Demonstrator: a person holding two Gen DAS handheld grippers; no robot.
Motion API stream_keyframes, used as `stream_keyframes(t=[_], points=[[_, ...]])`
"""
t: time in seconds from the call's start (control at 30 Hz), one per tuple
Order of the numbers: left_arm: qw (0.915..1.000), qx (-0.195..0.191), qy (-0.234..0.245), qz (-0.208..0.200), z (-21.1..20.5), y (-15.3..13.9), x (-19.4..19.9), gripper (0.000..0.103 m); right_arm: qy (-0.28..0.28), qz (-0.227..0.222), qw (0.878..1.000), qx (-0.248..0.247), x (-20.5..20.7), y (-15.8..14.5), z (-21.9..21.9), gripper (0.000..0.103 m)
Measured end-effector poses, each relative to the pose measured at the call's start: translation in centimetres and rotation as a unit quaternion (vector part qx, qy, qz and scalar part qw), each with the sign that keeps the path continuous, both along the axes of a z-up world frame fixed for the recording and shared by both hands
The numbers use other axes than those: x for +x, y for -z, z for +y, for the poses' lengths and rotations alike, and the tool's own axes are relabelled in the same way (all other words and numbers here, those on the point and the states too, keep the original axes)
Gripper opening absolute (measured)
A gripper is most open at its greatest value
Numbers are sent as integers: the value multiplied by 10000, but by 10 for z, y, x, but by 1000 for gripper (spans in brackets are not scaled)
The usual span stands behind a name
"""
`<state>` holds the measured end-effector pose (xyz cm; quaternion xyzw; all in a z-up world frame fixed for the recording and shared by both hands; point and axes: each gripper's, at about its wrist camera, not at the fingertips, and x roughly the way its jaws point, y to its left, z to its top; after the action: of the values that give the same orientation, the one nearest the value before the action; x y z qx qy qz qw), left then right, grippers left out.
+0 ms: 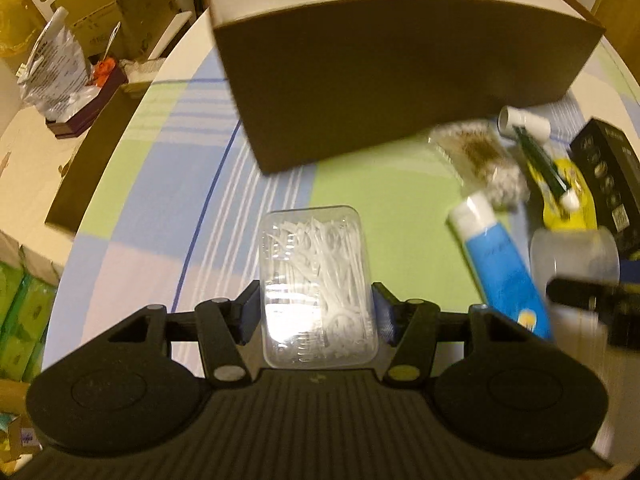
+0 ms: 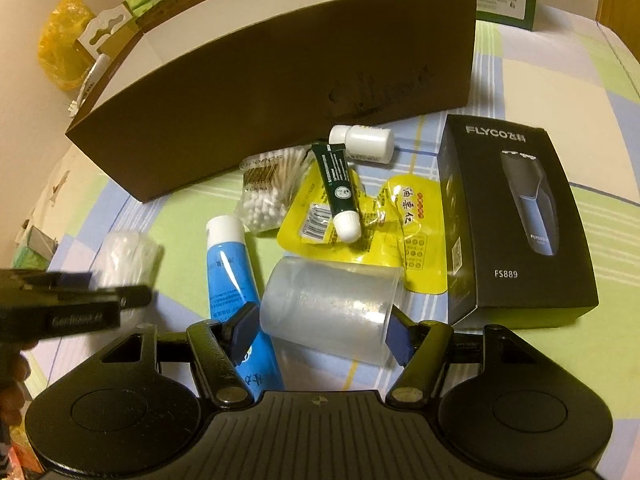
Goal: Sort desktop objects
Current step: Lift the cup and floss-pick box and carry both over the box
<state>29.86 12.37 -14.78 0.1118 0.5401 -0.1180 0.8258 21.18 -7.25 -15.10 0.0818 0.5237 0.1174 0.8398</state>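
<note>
Right wrist: blue tube (image 2: 228, 268) touches cup (image 2: 332, 304); shaver box (image 2: 516, 220) beside.

Off the table's far left of the left gripper: a yellow plastic bag (image 1: 16, 12), stacked cardboard boxes (image 1: 120, 4), and green packets (image 1: 20, 312) lower down.

The brown box (image 2: 280, 80) hides its own inside, and its top is cut off by the edge. The blue tube (image 2: 230, 268) goes under the black finger, so its end is hidden. The left gripper (image 2: 80, 300) looks blurry.
</note>
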Motion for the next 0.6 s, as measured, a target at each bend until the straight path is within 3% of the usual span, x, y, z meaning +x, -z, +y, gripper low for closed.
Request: stream_keyframes(t=[0.43, 0.6], points=[[9998, 1, -104, -147, -8, 3, 6, 65, 170, 41, 9998, -111, 10, 2, 13, 66], [9997, -56, -76, -223, -12, 3, 7, 57, -3, -96, 9996, -274, 7, 4, 21, 65]])
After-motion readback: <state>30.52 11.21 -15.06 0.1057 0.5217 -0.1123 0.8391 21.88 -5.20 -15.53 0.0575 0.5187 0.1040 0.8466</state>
